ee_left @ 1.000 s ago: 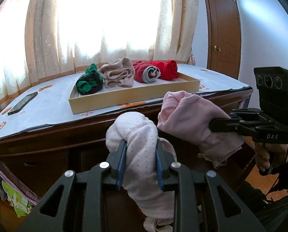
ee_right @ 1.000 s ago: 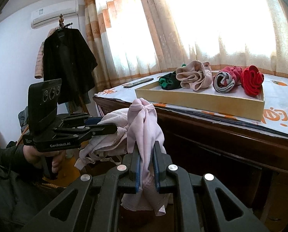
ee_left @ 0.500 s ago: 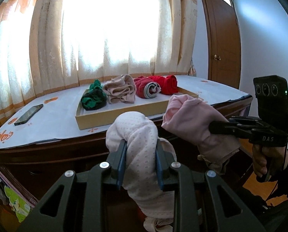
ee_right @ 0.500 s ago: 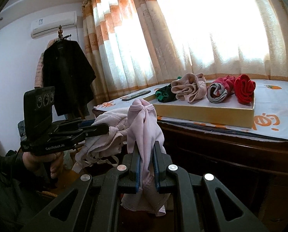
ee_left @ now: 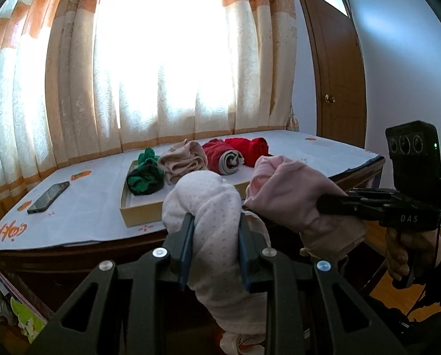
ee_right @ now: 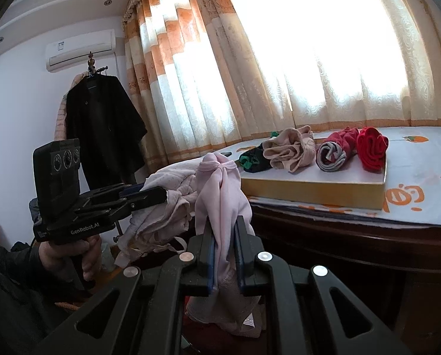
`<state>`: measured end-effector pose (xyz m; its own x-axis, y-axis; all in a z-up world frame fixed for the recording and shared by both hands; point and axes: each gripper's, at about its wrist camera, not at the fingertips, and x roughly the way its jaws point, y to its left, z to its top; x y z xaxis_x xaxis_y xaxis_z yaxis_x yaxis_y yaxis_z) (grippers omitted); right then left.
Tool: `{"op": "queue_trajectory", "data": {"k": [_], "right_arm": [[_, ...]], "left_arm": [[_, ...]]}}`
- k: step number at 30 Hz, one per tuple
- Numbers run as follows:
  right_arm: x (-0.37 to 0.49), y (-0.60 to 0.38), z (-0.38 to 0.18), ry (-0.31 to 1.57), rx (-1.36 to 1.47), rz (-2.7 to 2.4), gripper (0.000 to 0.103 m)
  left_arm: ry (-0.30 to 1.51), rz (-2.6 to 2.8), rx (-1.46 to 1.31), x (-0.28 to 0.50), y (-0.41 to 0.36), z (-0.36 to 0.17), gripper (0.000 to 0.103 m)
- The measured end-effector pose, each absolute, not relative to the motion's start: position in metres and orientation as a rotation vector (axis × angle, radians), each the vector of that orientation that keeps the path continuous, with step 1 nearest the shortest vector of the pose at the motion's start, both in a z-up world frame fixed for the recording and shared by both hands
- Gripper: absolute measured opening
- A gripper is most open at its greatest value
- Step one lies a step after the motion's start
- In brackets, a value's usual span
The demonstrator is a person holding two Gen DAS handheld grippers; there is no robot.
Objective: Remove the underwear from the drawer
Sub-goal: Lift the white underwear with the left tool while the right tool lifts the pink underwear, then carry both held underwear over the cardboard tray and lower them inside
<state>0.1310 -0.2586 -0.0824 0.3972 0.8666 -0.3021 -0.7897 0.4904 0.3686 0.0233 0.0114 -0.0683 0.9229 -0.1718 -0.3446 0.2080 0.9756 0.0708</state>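
Soft dotted knit cloth (ee_left: pixel 208 207) is clamped in matt black plastic fingers (ee_left: pixel 185 245); smooth pink cloth (ee_right: pixel 223 195) is seen beside a glossy dark wooden dresser (ee_right: pixel 353 245).

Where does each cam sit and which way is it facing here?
Left wrist: on the left hand-held gripper, looking along its fingers, shut on dotted white underwear, toward the tray on the table and the curtained window; the right hand-held gripper and its hand show at right.
Right wrist: on the right hand-held gripper, shut on pink underwear, facing the same table from the other side; the left hand shows at left.
Shared: tray, both garments, curtains.
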Motion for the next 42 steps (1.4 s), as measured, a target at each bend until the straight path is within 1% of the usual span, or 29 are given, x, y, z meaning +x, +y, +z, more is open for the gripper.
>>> {"op": "queue_trajectory", "data": {"k": [10,21,31,42], "right_arm": [[0.132,-0.257,-0.068,0.480,0.165,1.032,0.012],[0.152,-0.259,-0.055,0.504,0.186,0.998,0.013],[0.166,-0.253,-0.038,0.514,0.138,0.994,0.012],[0.174,-0.249,-0.018,0.496,0.099,0.979,0.010]], "left_arm": [[0.320,-0.197,0.113,0.030,0.011,-0.058,0.025],[0.314,-0.212,0.129,0.049,0.007,-0.042,0.025],[0.313,-0.232,0.113,0.067,0.010,-0.029,0.025],[0.296,-0.228,0.135,0.079,0.014,-0.014,0.025]]}}
